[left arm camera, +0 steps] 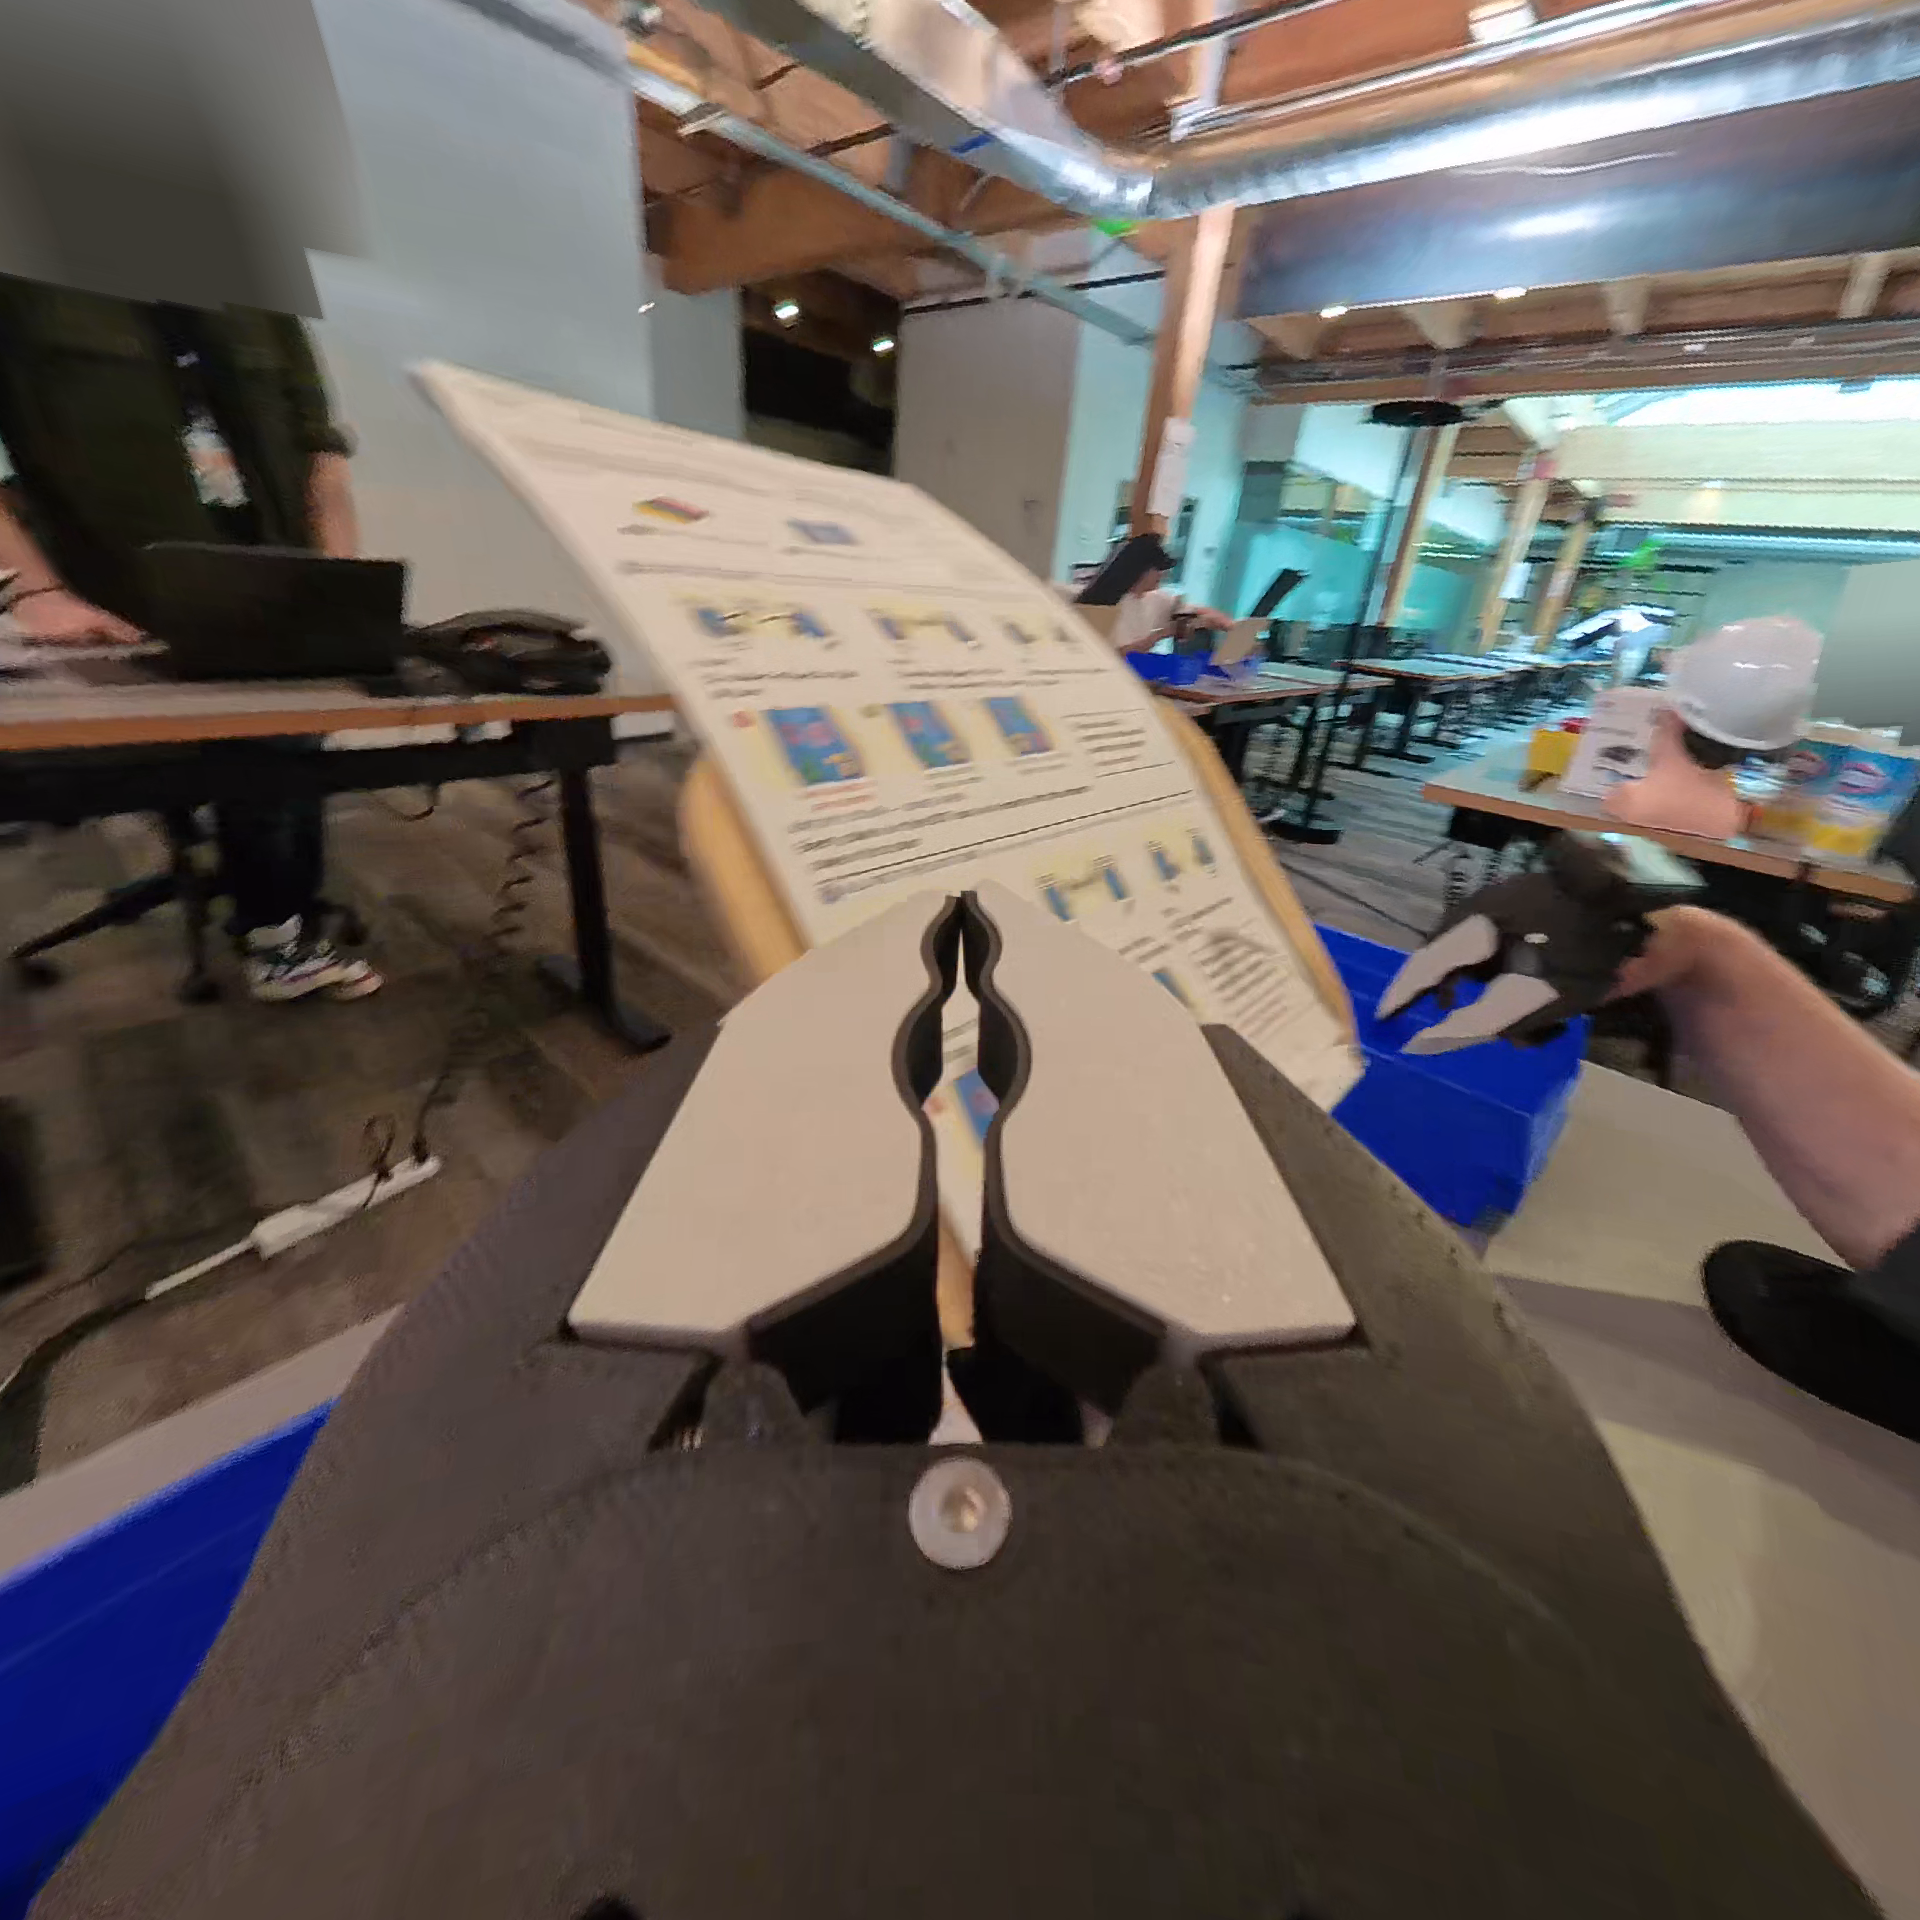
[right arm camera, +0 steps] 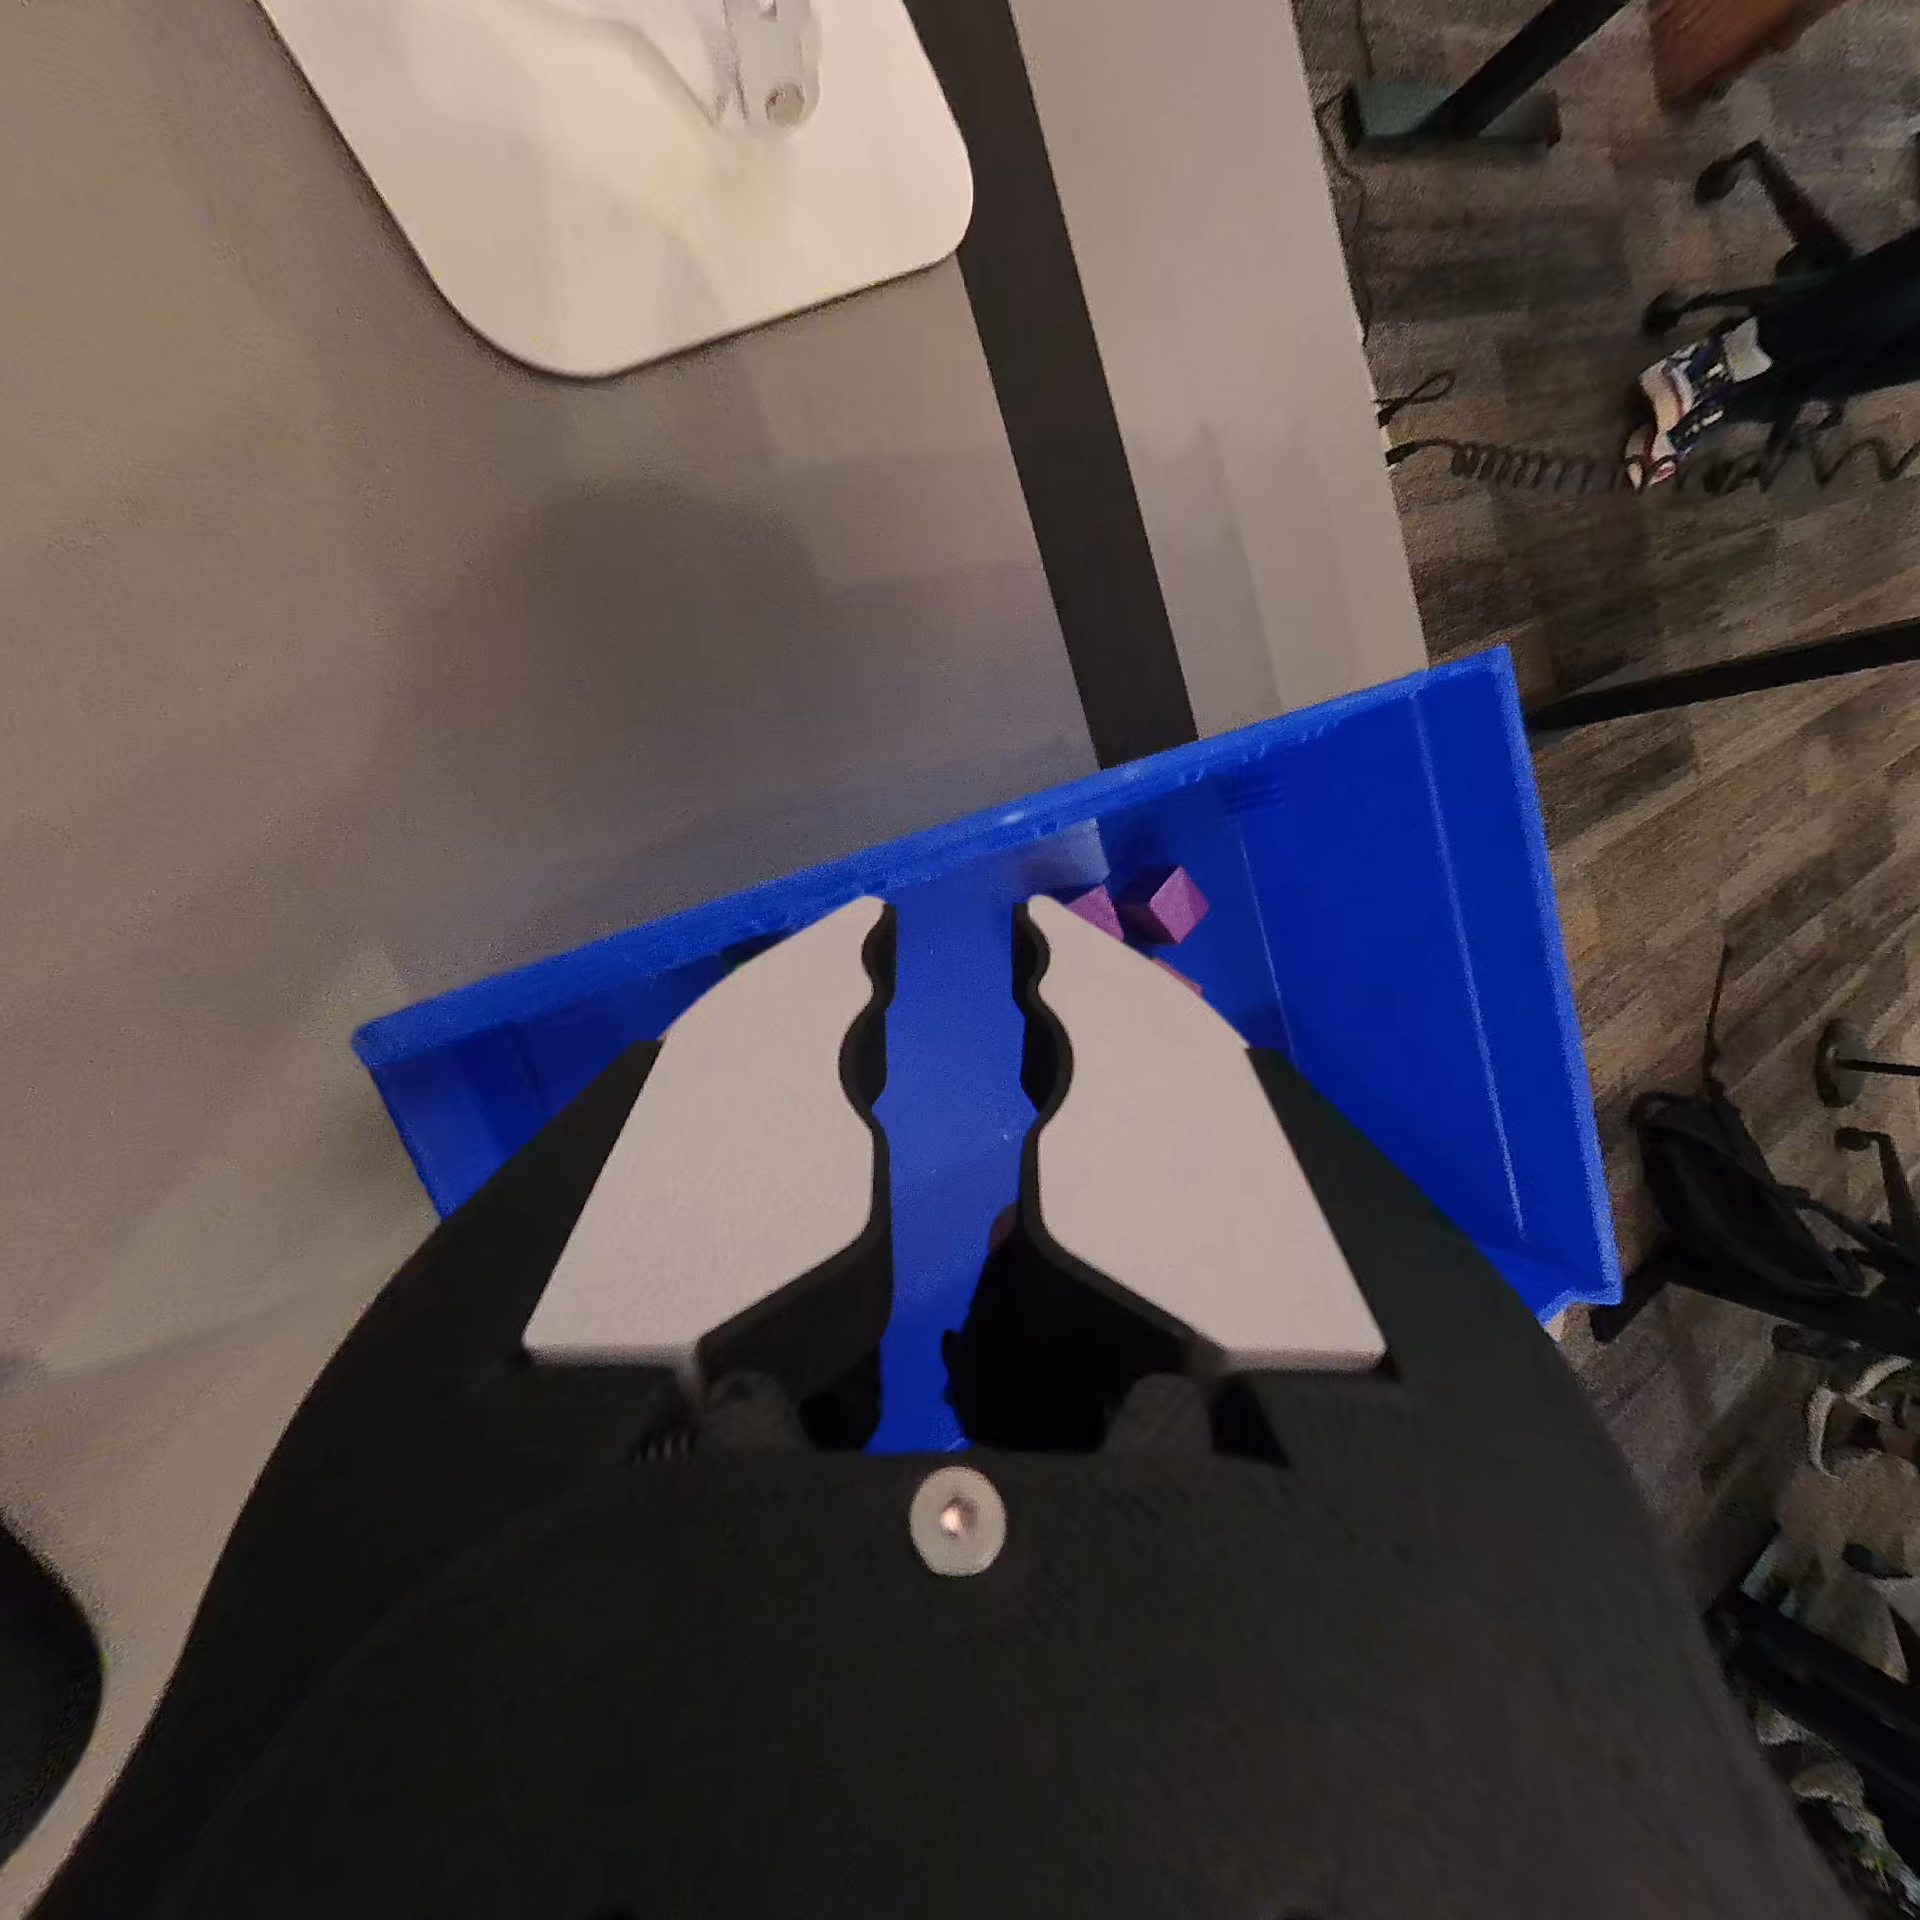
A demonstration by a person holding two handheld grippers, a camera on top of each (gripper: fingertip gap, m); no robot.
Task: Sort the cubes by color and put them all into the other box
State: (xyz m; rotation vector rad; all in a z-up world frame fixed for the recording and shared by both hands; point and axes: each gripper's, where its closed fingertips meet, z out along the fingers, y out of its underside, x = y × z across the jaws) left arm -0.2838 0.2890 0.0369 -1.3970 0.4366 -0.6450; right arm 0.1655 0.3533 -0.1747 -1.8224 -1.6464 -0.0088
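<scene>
My left gripper point(left arm camera: 964, 904) is shut with nothing between its pads, raised and pointing at a printed sheet. My right gripper point(right arm camera: 956, 914) is open and empty, hovering over a blue box point(right arm camera: 1382, 987). Purple cubes point(right arm camera: 1169, 904) lie in that box's far corner, just right of my right fingertip. In the left wrist view the right gripper point(left arm camera: 1455, 997) shows far right, held by a hand above the same blue box point(left arm camera: 1455, 1122), its jaws apart. A second blue box point(left arm camera: 104, 1662) shows at the lower left; its inside is hidden.
A printed sheet on a wooden stand point(left arm camera: 883, 675) leans just ahead of my left gripper. A white flat base point(right arm camera: 644, 156) and a dark bar point(right arm camera: 1070, 468) lie on the grey table point(right arm camera: 416, 623). The table edge and floor are to the right. A person stands far left by a laptop point(left arm camera: 270, 613).
</scene>
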